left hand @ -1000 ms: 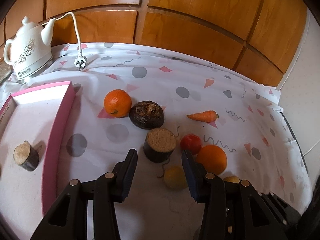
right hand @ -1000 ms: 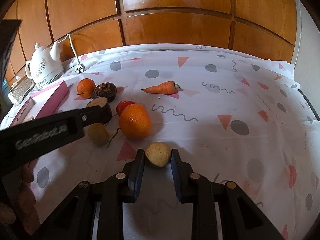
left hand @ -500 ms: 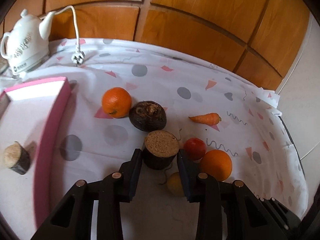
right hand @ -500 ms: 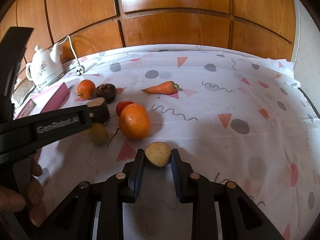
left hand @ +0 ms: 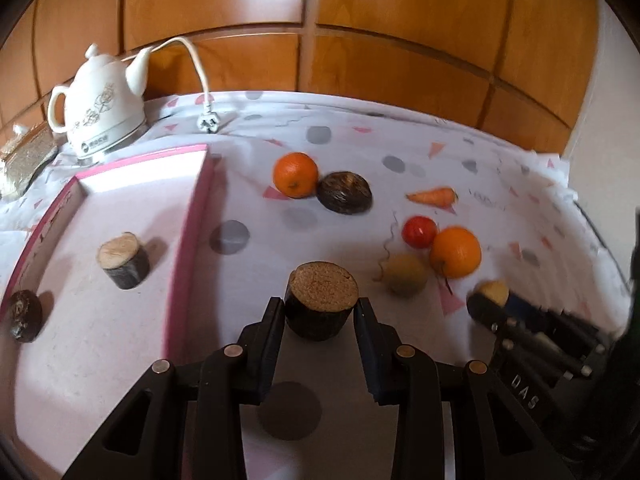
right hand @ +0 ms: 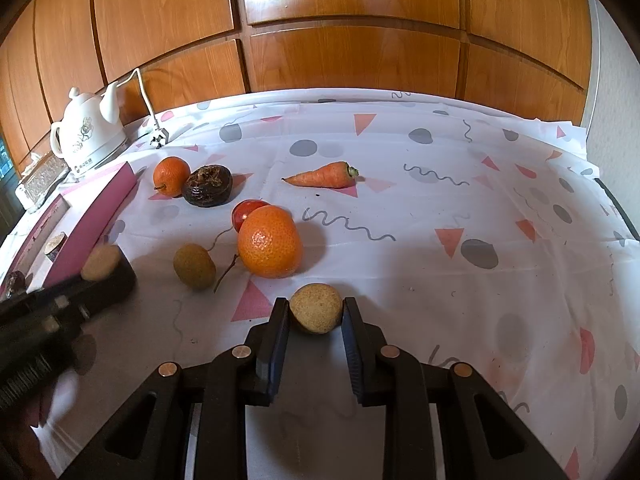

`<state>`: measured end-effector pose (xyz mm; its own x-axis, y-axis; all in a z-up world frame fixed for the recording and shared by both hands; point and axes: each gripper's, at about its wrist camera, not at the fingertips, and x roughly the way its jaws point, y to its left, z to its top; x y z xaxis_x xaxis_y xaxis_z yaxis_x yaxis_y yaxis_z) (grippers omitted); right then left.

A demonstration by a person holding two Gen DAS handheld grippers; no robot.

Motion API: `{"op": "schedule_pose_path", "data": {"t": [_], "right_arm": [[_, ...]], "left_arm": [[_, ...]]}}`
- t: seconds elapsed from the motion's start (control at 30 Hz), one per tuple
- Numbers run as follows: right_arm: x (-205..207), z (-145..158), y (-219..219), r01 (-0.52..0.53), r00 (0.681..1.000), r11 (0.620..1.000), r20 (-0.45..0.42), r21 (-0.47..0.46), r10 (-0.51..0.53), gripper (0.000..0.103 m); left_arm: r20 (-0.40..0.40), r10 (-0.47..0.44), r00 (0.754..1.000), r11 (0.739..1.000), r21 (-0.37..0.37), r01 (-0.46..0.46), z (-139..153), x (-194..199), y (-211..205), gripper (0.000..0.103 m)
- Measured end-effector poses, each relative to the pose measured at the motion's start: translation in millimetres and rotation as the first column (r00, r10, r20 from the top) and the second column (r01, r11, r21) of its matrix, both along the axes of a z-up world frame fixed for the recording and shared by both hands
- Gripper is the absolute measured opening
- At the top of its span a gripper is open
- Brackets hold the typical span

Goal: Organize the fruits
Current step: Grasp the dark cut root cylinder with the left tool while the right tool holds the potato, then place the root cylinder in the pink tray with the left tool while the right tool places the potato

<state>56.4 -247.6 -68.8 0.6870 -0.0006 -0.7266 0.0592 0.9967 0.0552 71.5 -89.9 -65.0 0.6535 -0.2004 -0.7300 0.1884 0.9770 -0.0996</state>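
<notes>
Left hand-held gripper (left hand: 320, 312) is clamped on a dark cut stump-shaped piece (left hand: 321, 299), its fingers (left hand: 273, 322) pressing the bark-like sides just under the pale, grainy flat top. The shadow beneath it on the desk (left hand: 248, 304) suggests it is lifted clear. The piece looks stiff and rough-skinned, so it should not slip; judging by its bulk it has some weight, and the hold across the middle of the round sides seems the sound place to take it.

Right hand-held gripper (right hand: 315, 312) is closed on a small tan round fruit (right hand: 316, 307), held across its widest part. It looks light and firm, though rounded enough to roll out if the squeeze eases. Whether it rests on the cloth or hangs just above it I cannot tell.

To the left of the left hand-held gripper, close by, sits a pink-rimmed tray (left hand: 192, 220). In it stand a similar cut stump (left hand: 123, 260) and, nearer the tray's outer edge, a dark wrinkled round fruit (left hand: 25, 315), apart from each other.

Ahead of both hand-held grippers, loose on the desk, lie two oranges (right hand: 269, 241) (right hand: 171, 175), a red fruit (right hand: 248, 212), a dull green fruit (right hand: 194, 266), a dark wrinkled lump (right hand: 208, 190) and a carrot (right hand: 322, 175).
</notes>
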Motion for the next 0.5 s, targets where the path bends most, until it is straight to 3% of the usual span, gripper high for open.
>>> {"op": "schedule_pose_path", "data": {"t": [0.33,0.5], "right_arm": [[1.1,-0.2,1.6,0.001,1.000,1.000,-0.002,-0.018,-0.001,0.027],[0.7,0.7,2.0,0.001,1.000,1.000,-0.004,-0.024,-0.001,0.027]], "left_arm": [[0.039,-0.023,0.999,0.998,0.056,0.021,-9.3,-0.1,-9.3,0.034],[0.030,-0.030,0.999,0.999,0.035,0.028,-2.5,-3.7,-7.4,0.034]]}}
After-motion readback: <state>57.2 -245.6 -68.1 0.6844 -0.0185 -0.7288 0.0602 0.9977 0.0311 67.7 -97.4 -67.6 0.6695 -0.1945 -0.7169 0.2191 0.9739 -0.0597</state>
